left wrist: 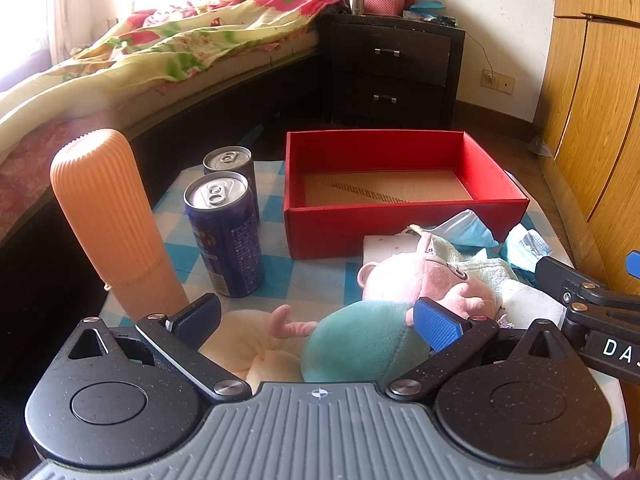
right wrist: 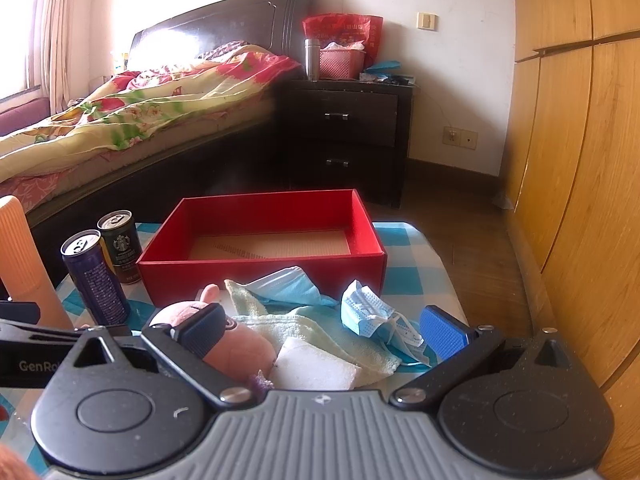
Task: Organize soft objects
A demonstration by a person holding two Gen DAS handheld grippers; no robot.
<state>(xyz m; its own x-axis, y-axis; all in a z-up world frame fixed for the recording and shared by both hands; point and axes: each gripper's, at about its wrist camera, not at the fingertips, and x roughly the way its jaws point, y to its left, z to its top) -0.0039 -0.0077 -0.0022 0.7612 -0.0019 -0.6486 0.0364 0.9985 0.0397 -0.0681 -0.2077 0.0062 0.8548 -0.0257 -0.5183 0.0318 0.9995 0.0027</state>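
At the bench's near edge, we hold both grippers spread wide: left gripper point(left wrist: 318, 322) straddles the plush pig point(left wrist: 400, 300), right gripper point(right wrist: 322, 330) the towel point(right wrist: 320, 332) (red box point(left wrist: 404, 220) empty, waiting).

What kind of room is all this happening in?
Most likely a bedroom in a home: there is a bed with a flowery quilt, a dark nightstand beside it, and wooden wardrobe doors along the wall.

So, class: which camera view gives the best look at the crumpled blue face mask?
The right wrist view: the face mask lies whole and unobstructed in front of the red box, ear loops visible. The left wrist view shows only part of it, at the right edge behind the towel.
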